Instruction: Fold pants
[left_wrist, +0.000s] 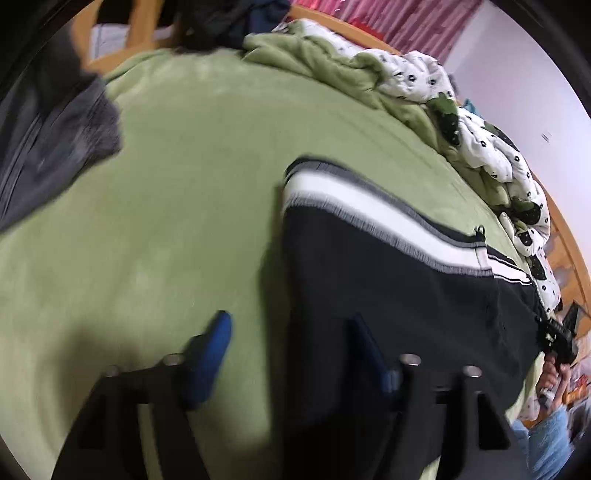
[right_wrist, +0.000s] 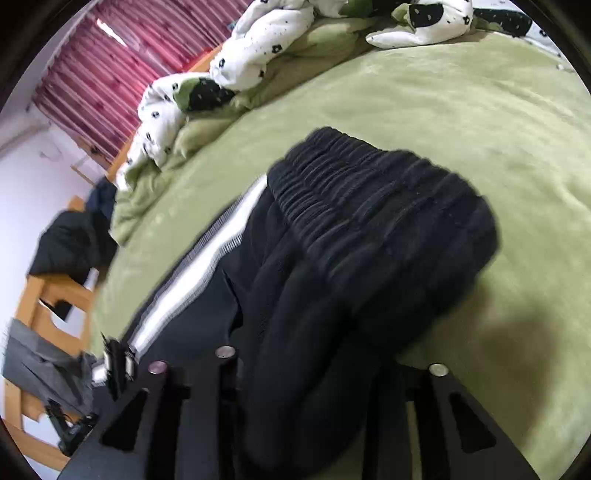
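Note:
Black pants (left_wrist: 388, 288) with a white and grey side stripe (left_wrist: 369, 206) lie on a green blanket (left_wrist: 184, 203). My left gripper (left_wrist: 291, 350) is open. Its blue left pad hangs over the bare blanket and its right pad over the black cloth, so the pants' folded edge runs between them unpressed. In the right wrist view the ribbed waistband (right_wrist: 369, 199) lies bunched on the blanket (right_wrist: 461, 122). A thick fold of it fills the gap of my right gripper (right_wrist: 317, 350) and hides the pads. The jaws stand apart, so I read it as open.
A crumpled white quilt with black flowers (left_wrist: 491, 147) (right_wrist: 258, 55) lies along the far side of the bed. Grey clothing (left_wrist: 55, 147) hangs over the wooden frame (right_wrist: 33, 306). Red curtains (right_wrist: 110, 74) cover the wall. A hand (left_wrist: 550, 373) shows at the right edge.

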